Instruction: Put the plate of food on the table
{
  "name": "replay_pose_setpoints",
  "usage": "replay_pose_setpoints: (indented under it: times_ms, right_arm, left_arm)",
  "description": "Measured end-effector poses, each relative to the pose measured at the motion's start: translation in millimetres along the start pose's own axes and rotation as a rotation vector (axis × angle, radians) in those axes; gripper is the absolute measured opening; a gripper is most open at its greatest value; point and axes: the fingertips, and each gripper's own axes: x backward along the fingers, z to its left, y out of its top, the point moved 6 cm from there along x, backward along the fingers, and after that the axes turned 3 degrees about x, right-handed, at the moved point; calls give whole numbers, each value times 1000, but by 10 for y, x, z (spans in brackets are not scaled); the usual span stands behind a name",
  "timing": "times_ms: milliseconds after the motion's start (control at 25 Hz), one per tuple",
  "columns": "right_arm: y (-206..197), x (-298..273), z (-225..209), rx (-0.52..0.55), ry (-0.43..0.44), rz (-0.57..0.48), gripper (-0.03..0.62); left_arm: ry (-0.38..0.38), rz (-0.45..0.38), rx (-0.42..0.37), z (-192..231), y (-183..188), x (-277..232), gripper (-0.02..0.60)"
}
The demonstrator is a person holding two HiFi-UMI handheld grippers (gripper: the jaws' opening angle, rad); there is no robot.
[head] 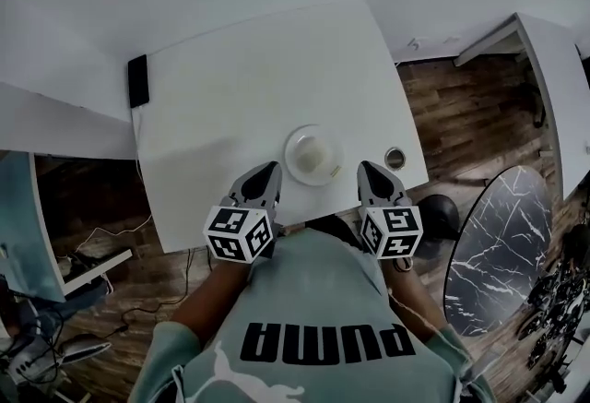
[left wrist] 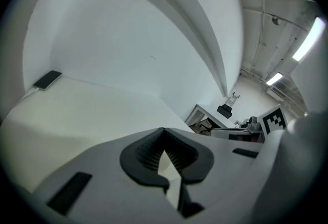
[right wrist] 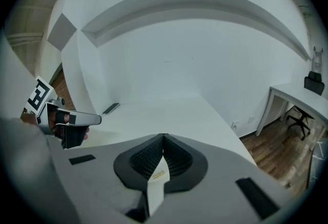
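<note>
A white plate (head: 314, 155) with a pale mound of food rests on the white table (head: 230, 97), close to its front edge. My left gripper (head: 265, 174) hovers just left of the plate, and my right gripper (head: 373, 174) just right of it; neither touches the plate. In the left gripper view the left gripper (left wrist: 164, 134) has its dark pads together at the tip, with nothing held. The right gripper (right wrist: 163, 139) looks the same in its own view. The plate does not show in either gripper view.
A black phone (head: 138, 80) lies at the table's far left edge. A small round cup (head: 395, 158) stands near the front right corner. A round marble table (head: 498, 235) and a dark stool (head: 441, 212) are on the wooden floor to the right. White walls lie beyond.
</note>
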Motion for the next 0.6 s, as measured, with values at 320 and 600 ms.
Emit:
replay_pose_setpoints:
  times_ms: [320, 600]
  right_arm:
    - [-233, -398, -216, -74, 121, 139, 8]
    - [-376, -645, -318, -111, 200, 219, 9]
  left_arm:
    - [53, 130, 122, 156, -319, -322, 17]
    - [103, 183, 161, 270, -469, -543, 43]
